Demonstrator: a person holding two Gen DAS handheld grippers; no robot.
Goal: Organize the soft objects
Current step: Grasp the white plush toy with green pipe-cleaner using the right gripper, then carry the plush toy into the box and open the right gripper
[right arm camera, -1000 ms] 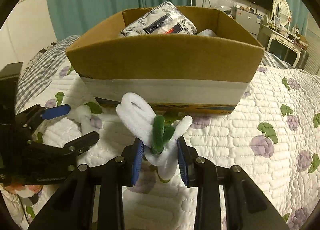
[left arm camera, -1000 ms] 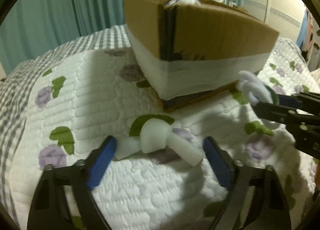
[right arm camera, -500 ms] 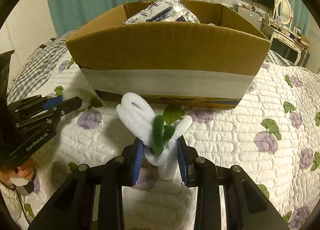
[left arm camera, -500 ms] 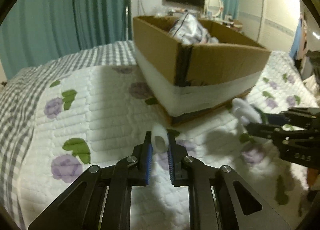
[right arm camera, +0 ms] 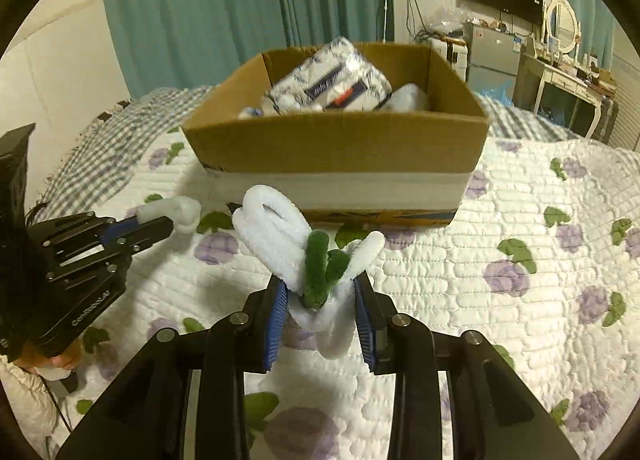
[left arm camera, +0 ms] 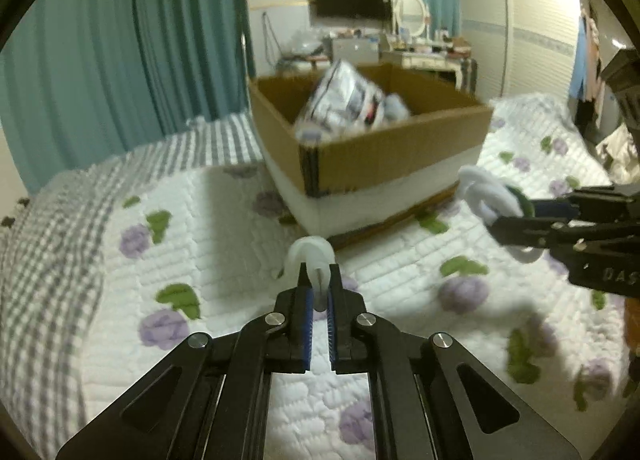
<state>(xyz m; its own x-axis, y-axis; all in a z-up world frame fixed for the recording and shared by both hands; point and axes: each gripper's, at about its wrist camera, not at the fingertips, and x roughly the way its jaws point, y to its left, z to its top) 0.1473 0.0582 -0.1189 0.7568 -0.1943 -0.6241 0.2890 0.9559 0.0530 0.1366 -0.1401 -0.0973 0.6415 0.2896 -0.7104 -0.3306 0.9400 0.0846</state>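
Note:
My left gripper [left arm camera: 319, 280] is shut on a white knotted foam strip [left arm camera: 311, 256] and holds it above the quilt, in front of the box. It also shows in the right wrist view [right arm camera: 178, 214]. My right gripper [right arm camera: 320, 296] is shut on a white and green pipe-cleaner flower [right arm camera: 304, 252], held above the quilt; the flower shows in the left wrist view [left arm camera: 486, 190] too. The open cardboard box [right arm camera: 340, 148] stands on the bed beyond both grippers, with a plastic tissue pack [right arm camera: 332, 82] and other white items inside.
The bed is covered by a white quilt with purple flowers [right arm camera: 500, 260] and a grey checked blanket [left arm camera: 60, 220] at the left. Teal curtains [left arm camera: 140, 40], a wall television and a dresser stand behind the bed.
My left gripper closed on the foam strip and lifted it off the quilt. Both grippers have risen, so the box interior now shows. The right gripper kept hold of the flower.

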